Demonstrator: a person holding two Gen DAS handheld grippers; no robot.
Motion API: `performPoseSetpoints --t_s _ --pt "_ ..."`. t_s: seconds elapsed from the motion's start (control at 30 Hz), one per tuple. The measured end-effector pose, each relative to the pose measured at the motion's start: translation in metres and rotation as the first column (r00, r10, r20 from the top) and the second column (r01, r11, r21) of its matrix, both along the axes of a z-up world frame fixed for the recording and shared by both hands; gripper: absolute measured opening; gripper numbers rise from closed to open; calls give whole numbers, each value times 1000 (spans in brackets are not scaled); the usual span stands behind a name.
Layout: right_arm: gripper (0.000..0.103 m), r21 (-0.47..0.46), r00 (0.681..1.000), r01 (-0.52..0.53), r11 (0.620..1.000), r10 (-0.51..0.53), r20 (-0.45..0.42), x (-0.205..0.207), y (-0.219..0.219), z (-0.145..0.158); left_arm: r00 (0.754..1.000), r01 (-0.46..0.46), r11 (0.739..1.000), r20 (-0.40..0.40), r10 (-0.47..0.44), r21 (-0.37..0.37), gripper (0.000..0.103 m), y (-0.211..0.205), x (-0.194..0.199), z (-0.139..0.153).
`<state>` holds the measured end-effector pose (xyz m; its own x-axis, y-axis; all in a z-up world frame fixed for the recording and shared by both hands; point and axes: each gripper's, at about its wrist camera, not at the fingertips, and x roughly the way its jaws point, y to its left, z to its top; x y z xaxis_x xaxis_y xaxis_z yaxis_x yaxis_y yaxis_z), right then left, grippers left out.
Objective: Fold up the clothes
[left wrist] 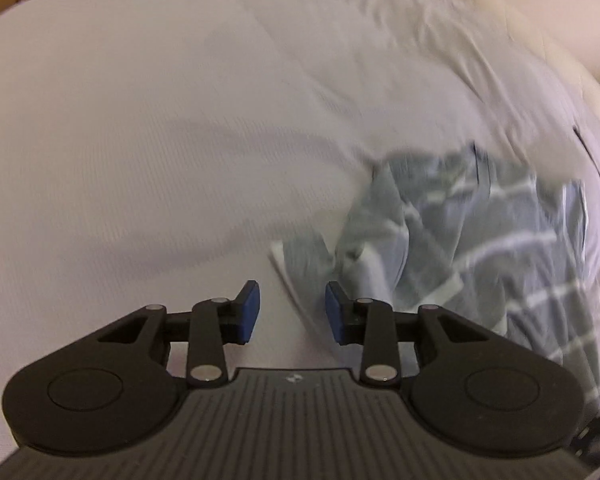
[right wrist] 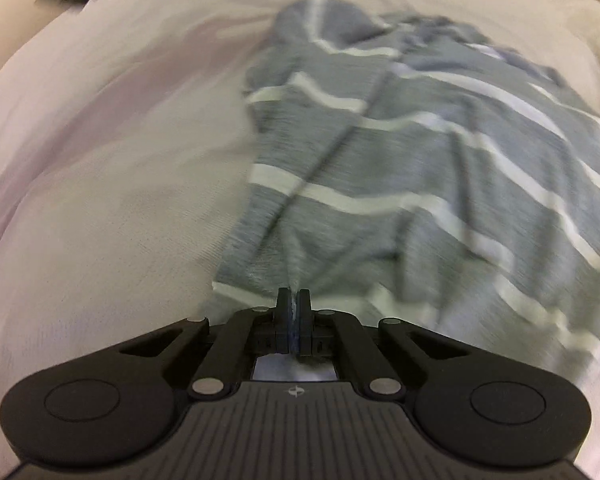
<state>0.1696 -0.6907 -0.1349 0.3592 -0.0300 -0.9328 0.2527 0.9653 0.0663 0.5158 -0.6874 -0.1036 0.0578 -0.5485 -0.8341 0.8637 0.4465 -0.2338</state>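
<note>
The pale, faintly ribbed bed sheet (left wrist: 160, 140) fills both views. On it lies the rumpled grey garment with white stripes (right wrist: 420, 152), its long axis running from the right tongs (right wrist: 293, 312) away toward one o'clock. Those tongs are clamped on its near hem. The left tongs (left wrist: 293, 312) stand wide and empty over bare sheet, with the garment's nearest corner (left wrist: 300, 264) just beyond at one o'clock. Nothing blocks the way.
</note>
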Motion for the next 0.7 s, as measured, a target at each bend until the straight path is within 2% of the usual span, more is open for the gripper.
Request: performPoseSetpoints --t_s 0.07,0.13,0.17,0.2,0.23,0.27,0.33,0.4,0.43,0.5,0.57,0.63,0.7 --pt "0 -15 999 40 999 -40 -23 -15 -6 5 998 -7 1000 -67 7 1 38 -6 2 -14" --pt "0 -15 995 85 996 -85 -59 -28 -11 5 988 -17 1000 -157 16 -4 36 -15 4 -26" --pt "0 -15 993 95 995 -96 -69 -33 -11 6 983 -21 1000 -181 19 -8 29 -18 3 -28" --pt "0 -18 992 96 995 -97 -75 -37 -11 7 981 -27 1000 -191 24 -8 18 -19 2 -27" --pt "0 -24 993 93 995 -95 -76 -39 -11 8 979 -32 999 -202 29 -8 1 -19 1 -27" --pt "0 -30 993 90 996 -92 -75 -41 -10 9 979 -41 999 -200 38 -8 0 -18 0 -24" --pt "0 -39 996 67 997 -69 -61 -37 -4 16 986 -96 995 -138 95 5 0 -3 0 -5" --pt "3 -34 998 51 998 -52 -28 -31 1 24 975 -215 976 -53 217 32 0 24 2 20" --pt "3 -32 999 43 999 -44 -16 -26 3 27 962 -273 961 -1 274 49 1 37 1 32" --pt "8 -28 1000 28 999 -28 6 -16 8 30 933 -358 933 55 355 45 13 63 -3 51" --pt "18 -24 999 14 1000 -13 29 -6 12 34 902 -426 904 93 421 30 34 89 -6 61" --pt "22 -21 999 -1 1000 2 51 4 16 37 874 -478 878 110 472 29 35 112 -5 59" --pt "22 -17 997 -21 1000 22 68 12 21 39 863 -505 862 46 503 44 35 128 0 46"
